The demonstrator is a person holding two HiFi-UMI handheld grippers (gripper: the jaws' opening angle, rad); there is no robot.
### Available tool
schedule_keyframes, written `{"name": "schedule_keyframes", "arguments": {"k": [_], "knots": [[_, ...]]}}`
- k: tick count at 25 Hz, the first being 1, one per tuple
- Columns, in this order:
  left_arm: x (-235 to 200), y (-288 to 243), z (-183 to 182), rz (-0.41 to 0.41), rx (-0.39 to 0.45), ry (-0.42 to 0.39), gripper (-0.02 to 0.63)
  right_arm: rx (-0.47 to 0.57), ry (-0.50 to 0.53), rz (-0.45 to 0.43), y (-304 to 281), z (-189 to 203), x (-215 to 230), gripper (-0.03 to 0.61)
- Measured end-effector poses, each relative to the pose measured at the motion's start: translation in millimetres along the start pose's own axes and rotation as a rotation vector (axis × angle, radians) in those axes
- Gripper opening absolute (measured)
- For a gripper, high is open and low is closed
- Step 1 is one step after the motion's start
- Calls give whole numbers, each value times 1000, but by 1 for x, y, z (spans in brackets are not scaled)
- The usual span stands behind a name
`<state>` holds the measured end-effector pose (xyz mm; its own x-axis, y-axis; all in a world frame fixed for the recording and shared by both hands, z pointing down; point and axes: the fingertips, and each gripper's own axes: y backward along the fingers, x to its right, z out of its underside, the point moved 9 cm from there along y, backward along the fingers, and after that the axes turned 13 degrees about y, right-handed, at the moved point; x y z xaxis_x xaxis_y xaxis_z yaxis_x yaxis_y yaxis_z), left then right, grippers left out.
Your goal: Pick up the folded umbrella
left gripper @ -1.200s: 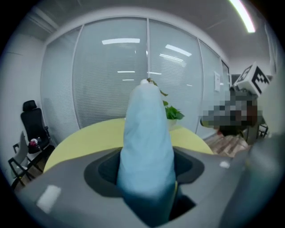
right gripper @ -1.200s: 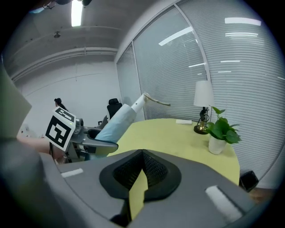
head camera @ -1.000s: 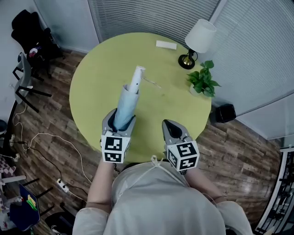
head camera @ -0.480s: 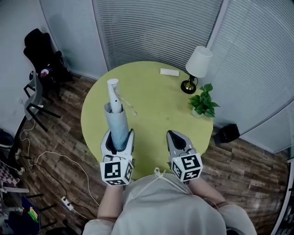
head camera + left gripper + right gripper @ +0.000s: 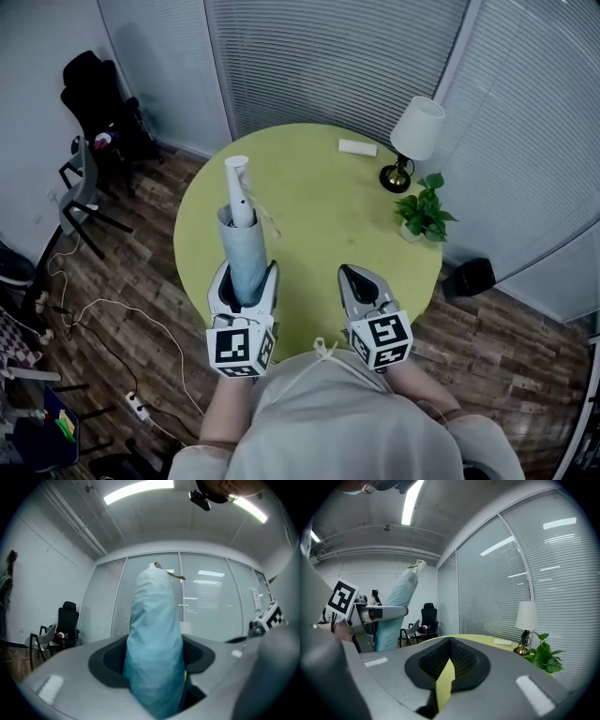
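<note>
The folded umbrella [image 5: 242,246] is light blue with a white handle [image 5: 236,184] at its far end. My left gripper [image 5: 245,273] is shut on its lower part and holds it in the air over the near left of the round yellow-green table [image 5: 328,220]. In the left gripper view the umbrella [image 5: 154,639] fills the gap between the jaws. My right gripper [image 5: 359,281] hovers beside it at the table's near edge, jaws shut on nothing [image 5: 449,660]. From the right gripper view, the umbrella [image 5: 396,606] leans up out of the left gripper [image 5: 377,613].
A white-shaded lamp [image 5: 412,141], a potted plant [image 5: 424,214] and a small white box [image 5: 357,147] stand at the table's far right. Black chair [image 5: 94,103] and grey chair [image 5: 80,192] at left, cables on the wooden floor, a black bin [image 5: 473,277] at right.
The left gripper has lifted the umbrella off the table and tipped it more upright. The right gripper rose slightly. Both have held still over the last half second.
</note>
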<state>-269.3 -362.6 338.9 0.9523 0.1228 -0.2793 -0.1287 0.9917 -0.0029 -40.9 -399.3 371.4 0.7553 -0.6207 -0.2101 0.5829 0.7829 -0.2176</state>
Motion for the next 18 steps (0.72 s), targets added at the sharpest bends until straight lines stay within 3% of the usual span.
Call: {"name": "schedule_keyframes", "arguments": {"k": [6,18], "knots": [[1,2,-1,28,-6,29,299,-28,28,10,0,0,-3,-2],[10,-2,10,31,-24,-33,299,-57,3,17,-1,13,2,-1]]}}
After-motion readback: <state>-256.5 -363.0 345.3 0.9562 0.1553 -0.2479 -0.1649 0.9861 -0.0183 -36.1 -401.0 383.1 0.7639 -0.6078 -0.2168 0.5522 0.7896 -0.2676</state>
